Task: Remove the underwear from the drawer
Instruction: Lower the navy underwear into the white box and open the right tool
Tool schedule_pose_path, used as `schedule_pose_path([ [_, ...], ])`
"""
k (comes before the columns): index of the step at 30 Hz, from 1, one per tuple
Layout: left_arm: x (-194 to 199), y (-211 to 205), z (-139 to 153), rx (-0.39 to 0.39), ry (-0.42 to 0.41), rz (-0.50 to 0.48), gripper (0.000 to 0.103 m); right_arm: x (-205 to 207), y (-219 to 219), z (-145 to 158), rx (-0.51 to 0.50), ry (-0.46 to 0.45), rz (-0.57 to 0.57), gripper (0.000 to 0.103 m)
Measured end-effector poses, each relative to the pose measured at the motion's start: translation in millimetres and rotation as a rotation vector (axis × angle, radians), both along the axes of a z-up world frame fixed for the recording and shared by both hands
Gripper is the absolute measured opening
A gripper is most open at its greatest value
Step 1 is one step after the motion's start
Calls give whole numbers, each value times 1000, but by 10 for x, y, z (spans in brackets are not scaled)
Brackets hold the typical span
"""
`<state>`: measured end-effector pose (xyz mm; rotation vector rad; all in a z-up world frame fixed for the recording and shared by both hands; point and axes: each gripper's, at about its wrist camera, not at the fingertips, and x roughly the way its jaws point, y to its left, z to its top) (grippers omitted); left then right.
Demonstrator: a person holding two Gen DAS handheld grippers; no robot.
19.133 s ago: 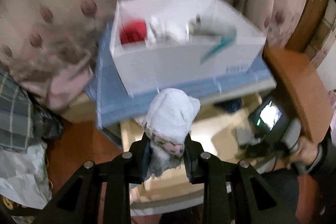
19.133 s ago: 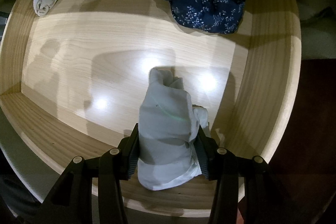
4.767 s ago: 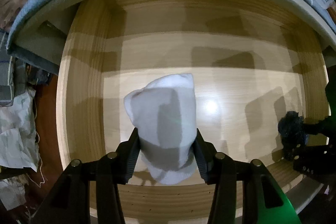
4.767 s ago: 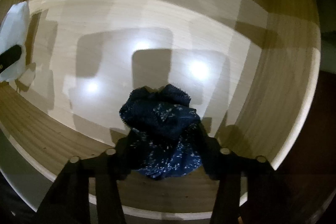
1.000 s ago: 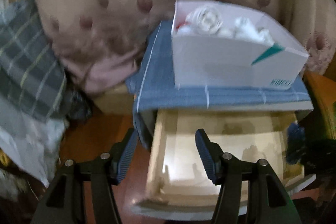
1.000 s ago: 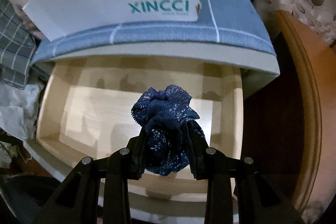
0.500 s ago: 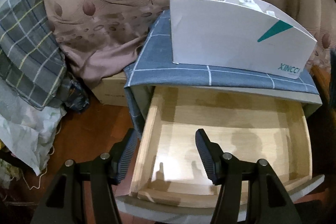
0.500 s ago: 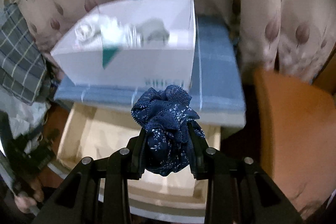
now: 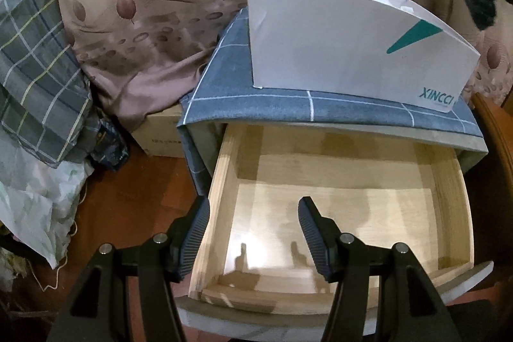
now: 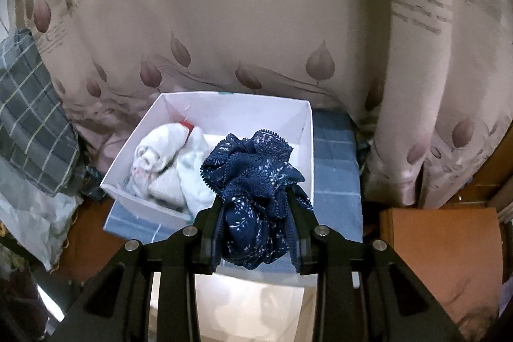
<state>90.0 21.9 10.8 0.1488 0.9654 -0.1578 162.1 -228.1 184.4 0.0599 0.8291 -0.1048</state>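
Above the white cardboard box (image 10: 224,114), the right gripper (image 10: 256,233) clenches crumpled navy floral lace-trimmed underwear (image 10: 253,181); the left gripper (image 9: 253,233) hangs released over the pale wooden drawer (image 9: 449,194).

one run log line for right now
left gripper: open, empty | right gripper: shut on navy underwear | box: below | drawer: bare

I see the drawer (image 9: 336,204) as pale wood w/ a smooth, slightly glossy floor. Above the drawer: matt blue cloth (image 9: 288,108), then a white matt cardboard box (image 9: 336,50). My right gripper's (image 10: 255,207) ribbed black pads pinch navy lace-trimmed underwear (image 10: 253,178), soft fabric.
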Motion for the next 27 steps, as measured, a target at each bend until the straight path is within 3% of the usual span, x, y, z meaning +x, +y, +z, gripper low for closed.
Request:
schedule_pose_path([
  [13, 22, 19, -14, -3, 5, 12, 59, 811, 47, -640, -41, 148, -33, 32],
  [22, 52, 46, -36, -5, 8, 26, 59, 993, 20, -941, -59, 196, -59, 42],
  [27, 42, 43, -35, -1, 4, 21, 59, 983, 7, -936, -53, 188, -60, 50],
])
